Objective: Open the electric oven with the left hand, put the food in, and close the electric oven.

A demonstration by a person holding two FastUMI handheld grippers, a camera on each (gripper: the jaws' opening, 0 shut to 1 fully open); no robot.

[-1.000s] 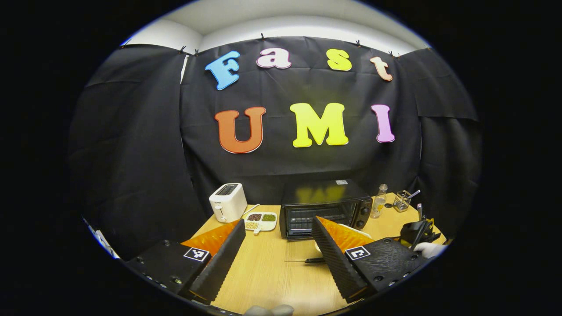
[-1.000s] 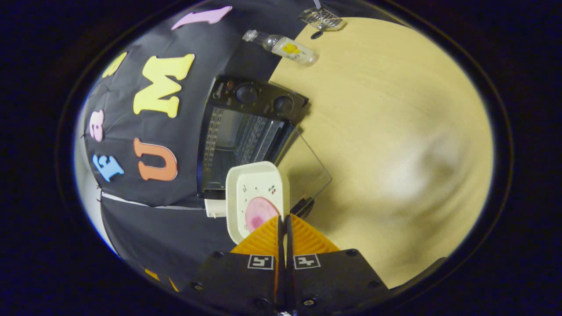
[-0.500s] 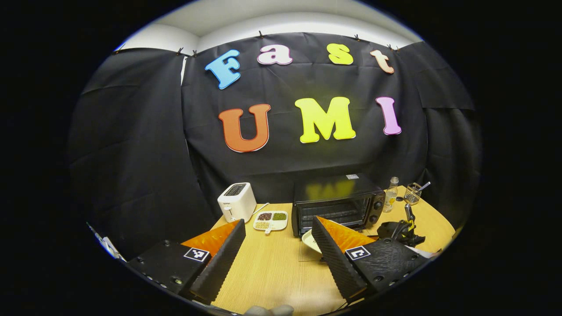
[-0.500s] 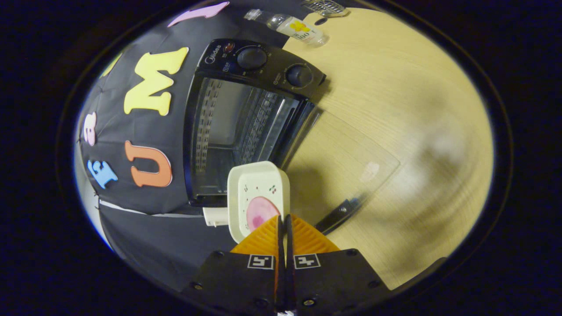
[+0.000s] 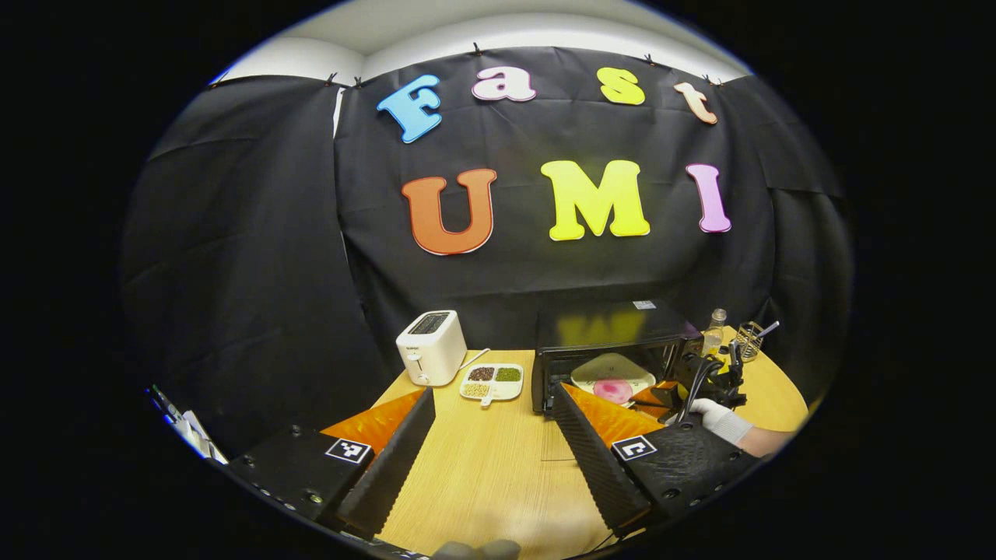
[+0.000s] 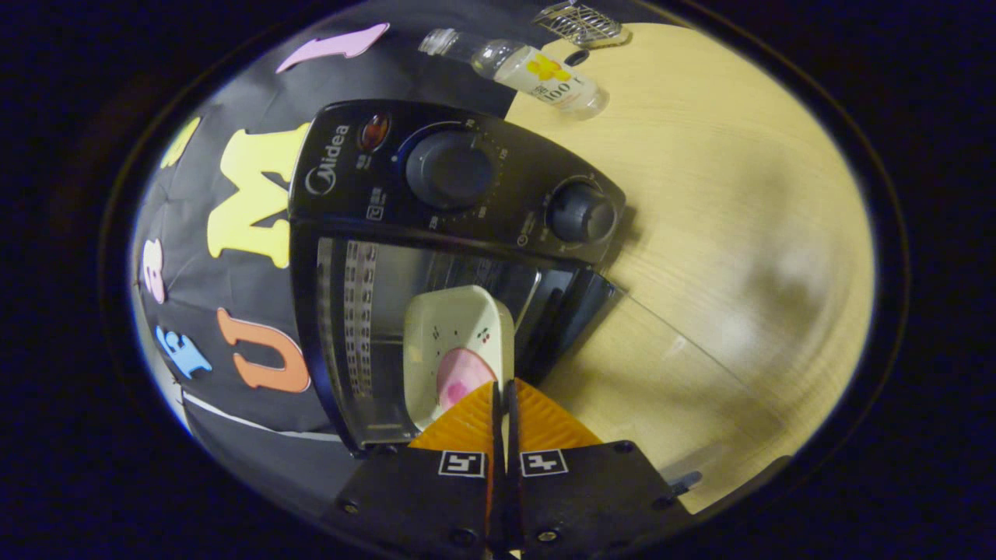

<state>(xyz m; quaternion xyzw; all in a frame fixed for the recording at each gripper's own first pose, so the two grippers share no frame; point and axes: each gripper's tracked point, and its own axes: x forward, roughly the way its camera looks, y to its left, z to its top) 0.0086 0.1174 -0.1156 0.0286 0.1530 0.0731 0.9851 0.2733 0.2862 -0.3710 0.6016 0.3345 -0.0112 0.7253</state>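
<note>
The black electric oven (image 5: 611, 330) stands at the back of the wooden table with its glass door (image 6: 669, 373) folded down flat. My right gripper (image 6: 502, 389) is shut on the rim of a white plate (image 6: 455, 342) that carries a pink slice of food (image 6: 461, 377). The plate is partly inside the oven (image 6: 436, 179) cavity, above the door. In the left gripper view the plate (image 5: 611, 373) sits in the oven's mouth, with the right gripper (image 5: 650, 395) and a gloved hand (image 5: 716, 418) behind it. My left gripper (image 5: 490, 459) hangs open over the table, well short of the oven.
A white toaster (image 5: 430, 356) and a divided dish of grains (image 5: 490, 381) stand left of the oven. A clear bottle (image 6: 545, 74) and a wire holder (image 6: 580, 23) stand on its right. The oven's two knobs (image 6: 447, 167) are beside the cavity.
My right gripper has carried the plate forward from in front of the open door into the oven's mouth. The left gripper stays open and has drifted a little.
</note>
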